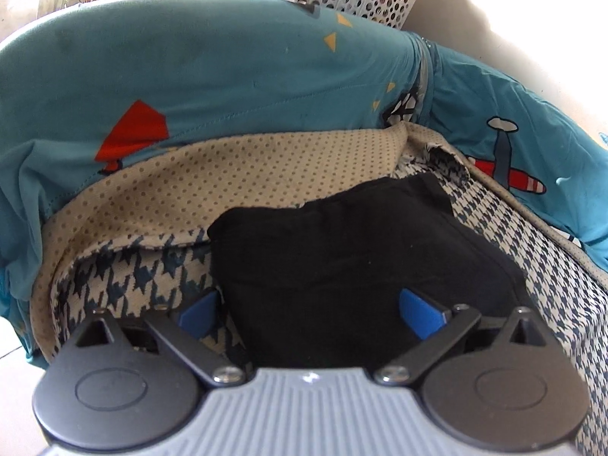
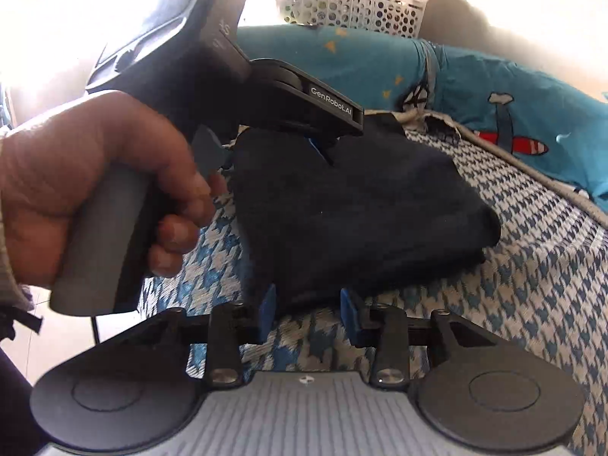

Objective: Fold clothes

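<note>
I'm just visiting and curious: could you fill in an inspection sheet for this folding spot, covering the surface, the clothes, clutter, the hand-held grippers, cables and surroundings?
Surface: houndstooth cover, dotted underside turned back at the far edge.
Job's things: black garment, folded into a compact bundle.
Clutter: teal cartoon-print bedding heaped behind.
Grippers: left hand-held gripper open, jaws either side of the garment; right hand-held gripper part-open at the garment's near edge, grip unclear.
Cables: nothing seen.
Surroundings: white perforated basket; a hand holding the left tool.

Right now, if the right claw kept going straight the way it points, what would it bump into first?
Probably the folded black garment: its near edge lies just ahead of the right claw, between the open blue pads.
</note>
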